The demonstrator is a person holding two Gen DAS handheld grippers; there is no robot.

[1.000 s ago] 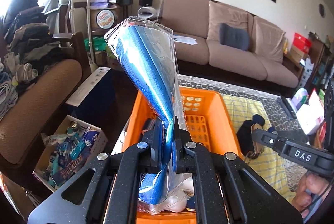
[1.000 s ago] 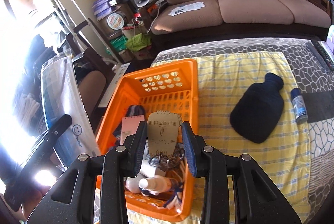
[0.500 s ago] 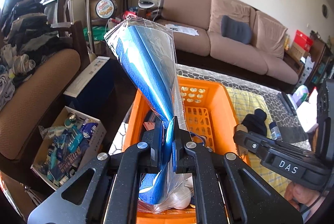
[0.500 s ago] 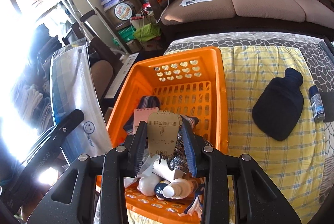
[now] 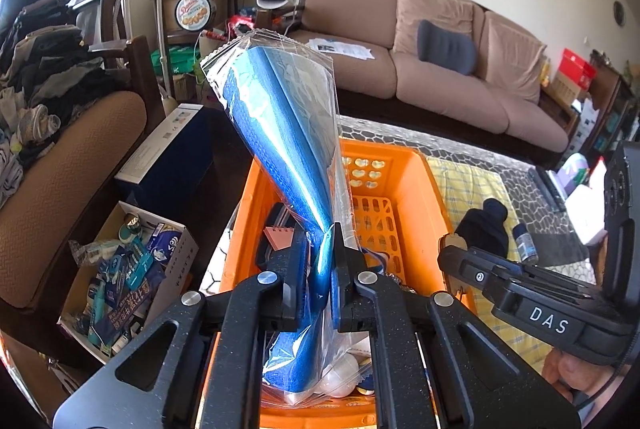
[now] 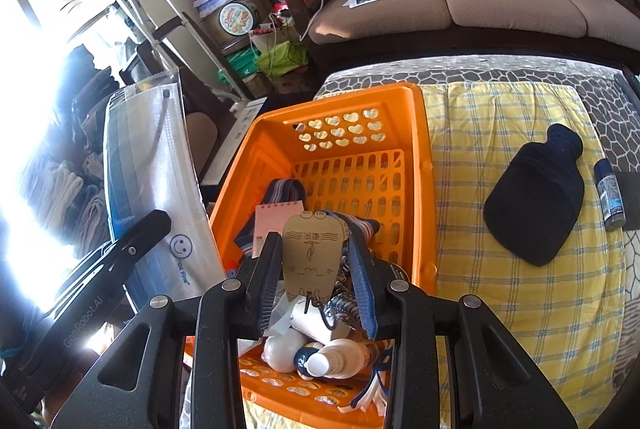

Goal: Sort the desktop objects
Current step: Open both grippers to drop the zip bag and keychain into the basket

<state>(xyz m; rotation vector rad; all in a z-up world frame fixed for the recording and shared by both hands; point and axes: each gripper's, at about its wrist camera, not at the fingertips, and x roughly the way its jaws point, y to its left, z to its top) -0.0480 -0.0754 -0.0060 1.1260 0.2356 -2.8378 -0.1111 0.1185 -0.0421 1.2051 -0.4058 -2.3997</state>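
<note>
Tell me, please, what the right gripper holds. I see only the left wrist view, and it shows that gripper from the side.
Observer: The right gripper has its jaws shut on a flat wooden cat-shaped tag, over the orange basket.
Operator: Does anything hang from it?
Observer: A dark hook shows at its lower edge. I cannot tell more.
Operator: What is on the other side of my bag?
Observer: That side of the bag is white, with a printed smiley.

My right gripper (image 6: 314,261) pinches a flat tan wooden cat-shaped tag (image 6: 311,258) above the orange plastic basket (image 6: 426,165); a dark navy hot-water bottle (image 6: 536,199) lies at three o'clock on yellow checked cloth (image 6: 500,309).
</note>
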